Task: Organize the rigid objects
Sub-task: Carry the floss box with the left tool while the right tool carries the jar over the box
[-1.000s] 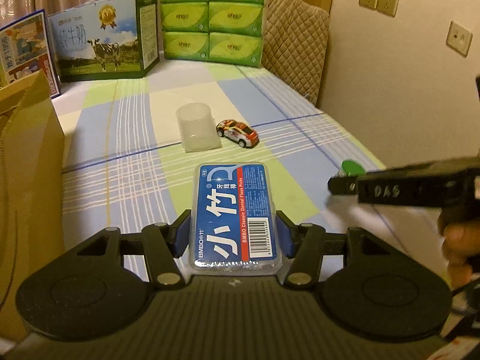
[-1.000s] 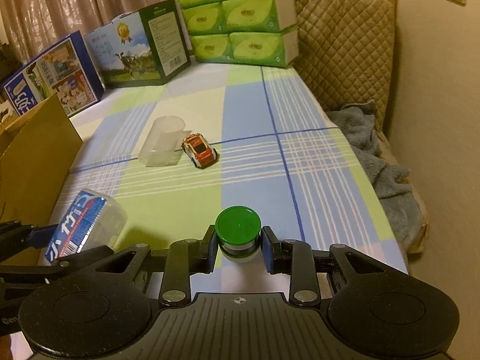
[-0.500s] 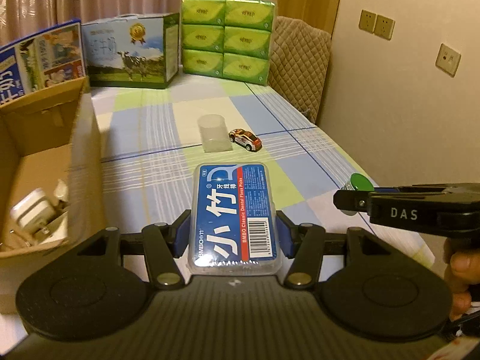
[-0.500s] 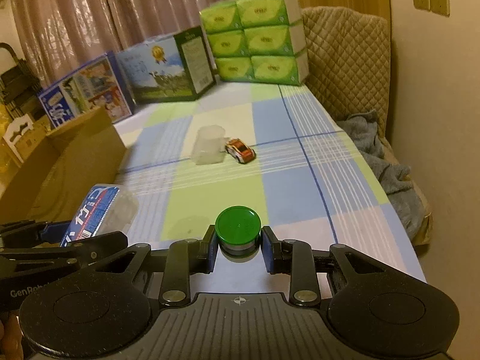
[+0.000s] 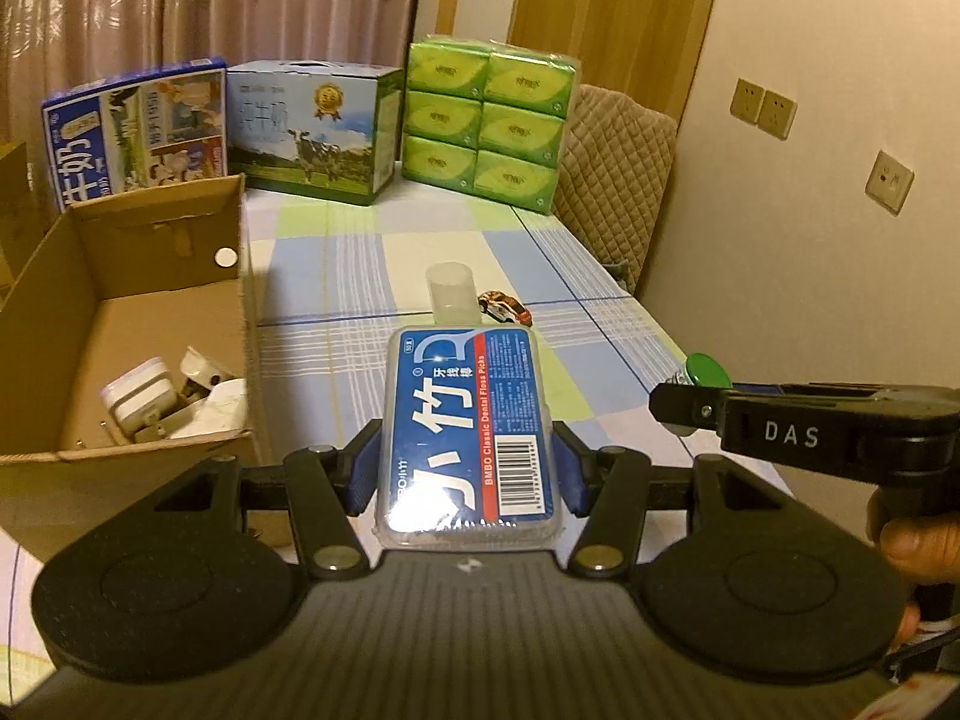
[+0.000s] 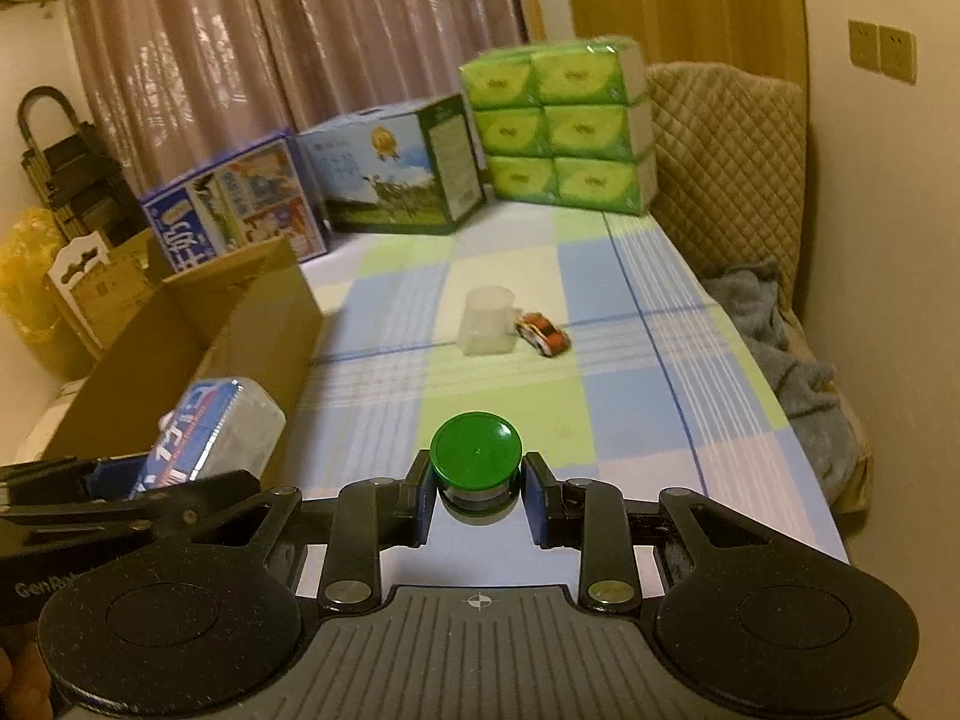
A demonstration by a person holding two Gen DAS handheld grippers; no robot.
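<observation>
My left gripper (image 5: 465,474) is shut on a clear floss-pick box (image 5: 467,432) with a blue and red label, held above the checked cloth. That box (image 6: 207,426) also shows at the left of the right wrist view. My right gripper (image 6: 477,498) is shut on a small jar with a green lid (image 6: 476,461); the same jar (image 5: 702,372) shows at the right of the left wrist view. An open cardboard box (image 5: 138,324) stands to the left with white items inside. Farther off on the cloth lie a clear plastic cup (image 5: 451,293) and a small toy car (image 5: 505,306).
Two milk cartons (image 5: 312,132) and a stack of green tissue packs (image 5: 486,120) line the back of the table. A quilted chair back (image 6: 726,150) and a grey cloth (image 6: 792,354) sit along the right edge by the wall. A hand (image 5: 918,540) holds the right gripper.
Both grippers have risen and drawn back with their objects still held. The cardboard box's inside has come into the left wrist view, and the cup and car look farther away.
</observation>
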